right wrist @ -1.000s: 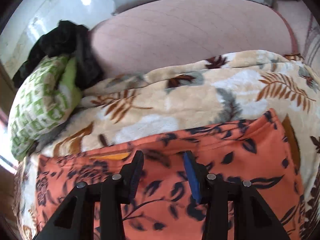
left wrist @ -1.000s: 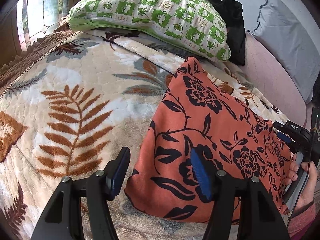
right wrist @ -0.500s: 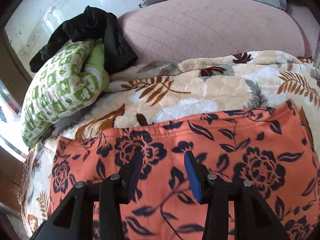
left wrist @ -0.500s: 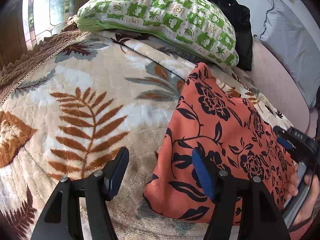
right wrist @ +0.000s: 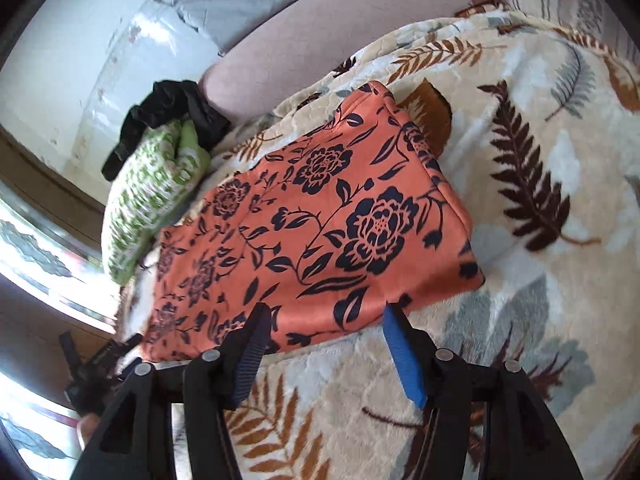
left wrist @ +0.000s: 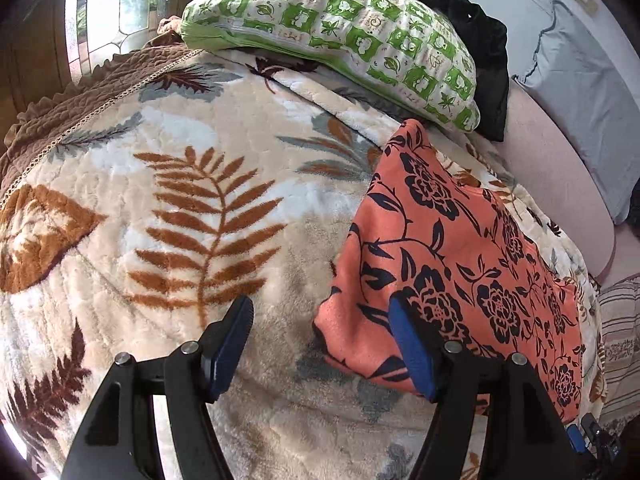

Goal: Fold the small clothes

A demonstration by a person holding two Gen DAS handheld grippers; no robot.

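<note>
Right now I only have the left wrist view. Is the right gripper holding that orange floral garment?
Observer: No. The right gripper has just been opening its jaws. They stand open at the near edge of the orange garment, with nothing pinched.
Operator: How does the end away from the green pillow look?
Observer: In the right wrist view, that end shows stacked layers along its edge, so it looks folded over.
Operator: What lies beyond that end?
Observer: The leaf-print blanket carries on there, with a dark brown fern printed on it. No other clothing shows.
</note>
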